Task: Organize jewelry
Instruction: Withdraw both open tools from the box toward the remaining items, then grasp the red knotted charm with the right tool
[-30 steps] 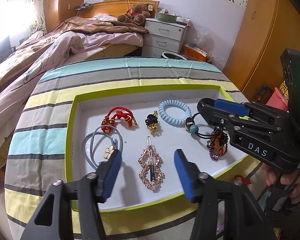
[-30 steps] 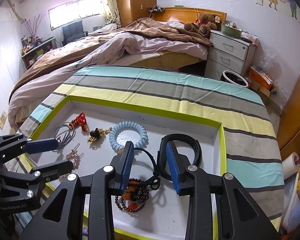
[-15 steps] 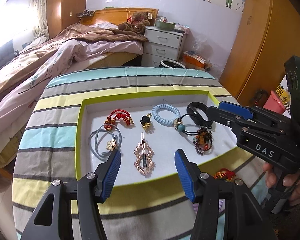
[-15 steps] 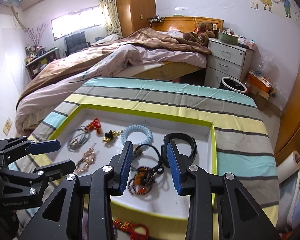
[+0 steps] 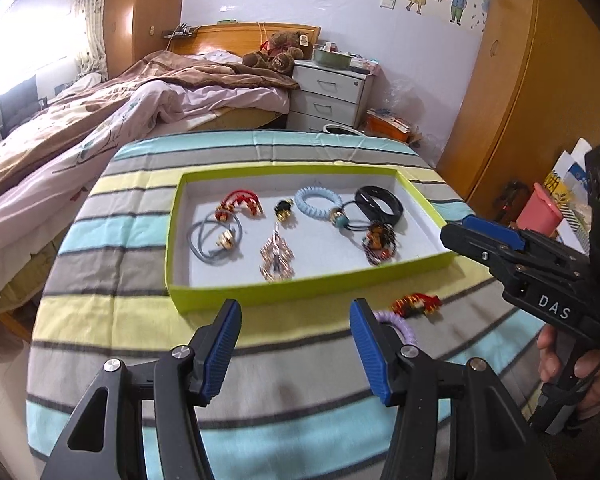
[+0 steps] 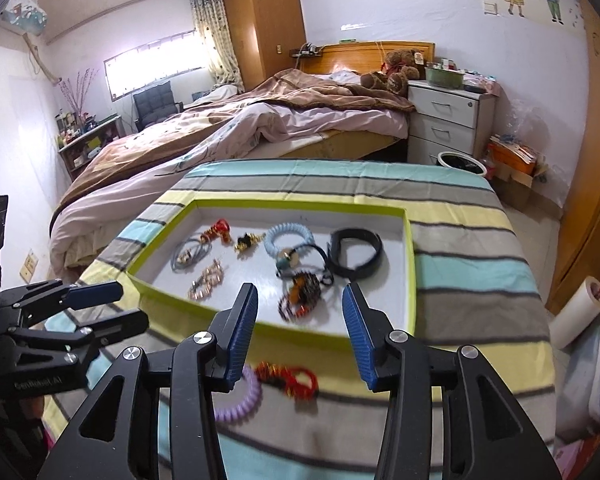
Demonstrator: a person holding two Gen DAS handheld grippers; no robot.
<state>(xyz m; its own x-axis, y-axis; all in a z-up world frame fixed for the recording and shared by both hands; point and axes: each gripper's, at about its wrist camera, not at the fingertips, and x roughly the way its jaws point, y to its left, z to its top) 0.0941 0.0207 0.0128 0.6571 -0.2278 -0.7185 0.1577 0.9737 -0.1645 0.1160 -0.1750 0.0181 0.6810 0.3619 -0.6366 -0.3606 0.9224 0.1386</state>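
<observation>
Both grippers are empty: the left gripper [image 5: 296, 338] has its jaws apart, and the right gripper [image 6: 300, 324] is opening its jaws. 2 pieces remain outside the tray [image 6: 342, 336], at lower centre: the red knot [image 6: 288, 376] and the purple coil [image 6: 238, 400]. Approach the knot squarely, straddling it low before closing.

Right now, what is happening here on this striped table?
A person is sorting jewelry into a green-edged tray. Both grippers hang over the near edge and hold nothing: the left gripper is open, the right gripper is opening. A purple coil band and a red knot piece lie outside the tray.
</observation>
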